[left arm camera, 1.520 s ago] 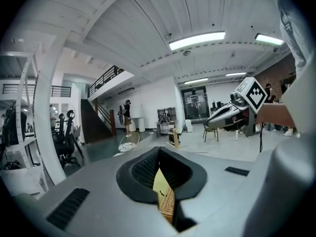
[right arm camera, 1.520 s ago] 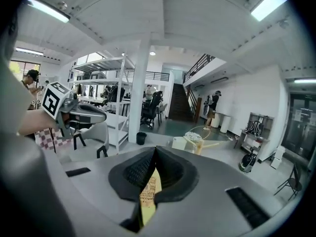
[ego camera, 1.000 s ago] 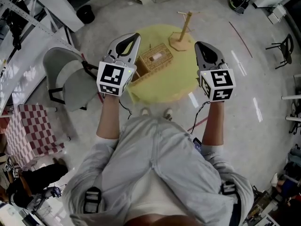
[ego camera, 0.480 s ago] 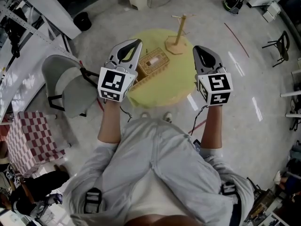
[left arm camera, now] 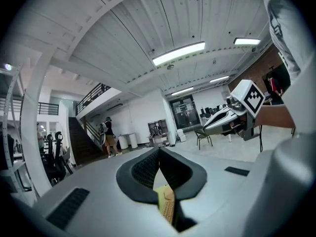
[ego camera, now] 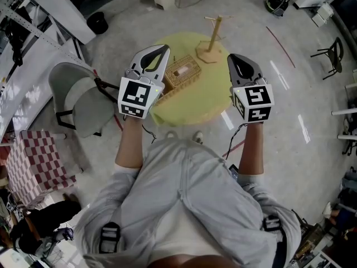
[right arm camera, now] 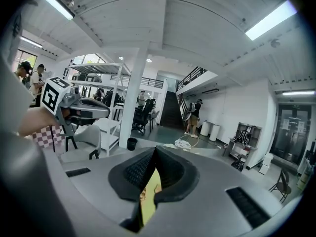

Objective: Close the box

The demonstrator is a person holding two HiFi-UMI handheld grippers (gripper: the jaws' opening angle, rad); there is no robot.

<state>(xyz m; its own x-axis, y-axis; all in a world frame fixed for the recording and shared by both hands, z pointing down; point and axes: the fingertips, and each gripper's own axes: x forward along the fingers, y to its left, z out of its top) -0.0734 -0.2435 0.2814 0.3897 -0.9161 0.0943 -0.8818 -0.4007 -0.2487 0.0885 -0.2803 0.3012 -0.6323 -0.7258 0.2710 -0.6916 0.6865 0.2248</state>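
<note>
A: If looking for print or labels, anything to read?

B: Only square black-and-white patterns on the marker cubes of the left gripper (ego camera: 165, 48) and the right gripper (ego camera: 230, 56), with no letters in them. Too small to read anything on the box (ego camera: 183, 71).

A: And the box, where exactly?

B: On the round yellow table (ego camera: 195, 108), in its far left part, near a wooden stand (ego camera: 212, 38) with an upright post. Woven, light brown, with a pale patch on top. Near-left corner covered by the left gripper in the head view, so position of the lid hard to judge.

A: Grippers touching it?

B: Apart from it, judging by the gripper views. Both held up above the table, the left one over the box's edge, the right one over the table's right rim. In the left gripper view, dark pads (left arm camera: 143, 169) pressed together at the tips with nothing between; only a sliver of yellow table and weave showing through the gap below. Same in the right gripper view: jaws fully together, empty, a narrow strip of yellow behind.

A: Anything cut off?

B: Arms and grey clothes filling the lower half of the head view. Grey chair (ego camera: 83, 96) left of the table, partly behind the left cube. Checked red-and-white cloth (ego camera: 33, 158) near the left edge. People far off in both gripper views, too small for detail.
</note>
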